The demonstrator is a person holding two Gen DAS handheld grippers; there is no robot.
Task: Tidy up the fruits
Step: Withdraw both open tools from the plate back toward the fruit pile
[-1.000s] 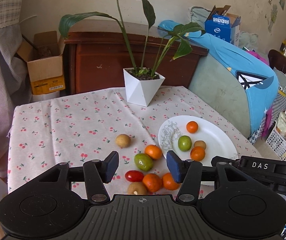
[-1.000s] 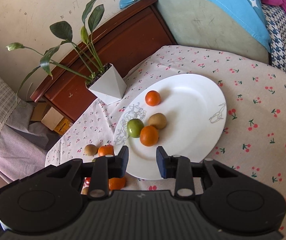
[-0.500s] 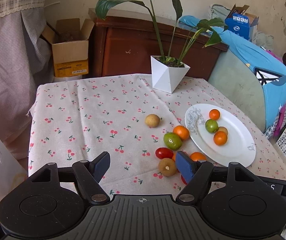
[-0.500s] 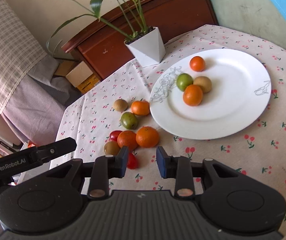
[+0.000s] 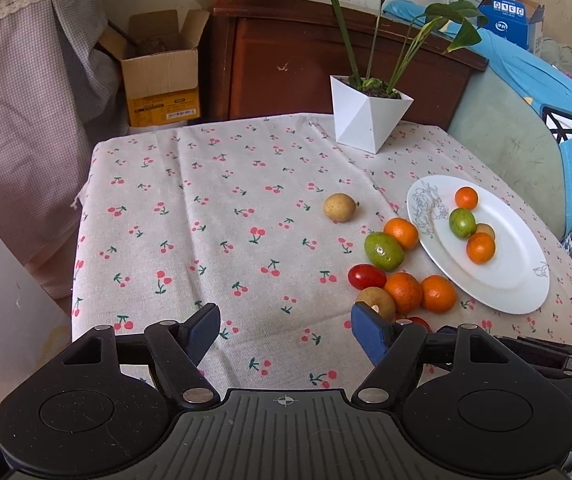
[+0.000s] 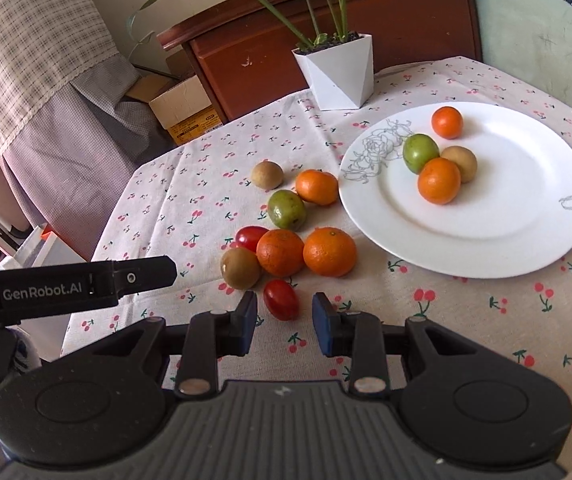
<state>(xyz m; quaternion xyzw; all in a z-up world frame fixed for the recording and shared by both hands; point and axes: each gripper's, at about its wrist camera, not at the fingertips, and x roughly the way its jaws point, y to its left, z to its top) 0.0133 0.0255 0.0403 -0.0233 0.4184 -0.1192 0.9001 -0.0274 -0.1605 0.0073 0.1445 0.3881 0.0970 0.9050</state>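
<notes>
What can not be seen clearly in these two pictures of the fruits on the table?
- Small red tomato nearest the left gripper: left wrist view, mostly hidden behind its right finger.
- Brown round fruit on the white plate: left wrist view, partly covered by the orange fruit in front.
- Green plant leaves: right wrist view, cut off by the top edge above the white angular pot.

This was a lived-in room of a home. Ahead of the gripper stood a table under a cherry-print cloth (image 5: pixel 205 220), with a potted plant (image 5: pixel 370 120) at its far edge. Beyond were a dark wooden cabinet (image 5: pixel 286 60) and an open cardboard box (image 5: pixel 161 76); a checked curtain (image 5: pixel 25 80) hung to the left, and bedding (image 5: pixel 566 92) was heaped to the right.
</notes>
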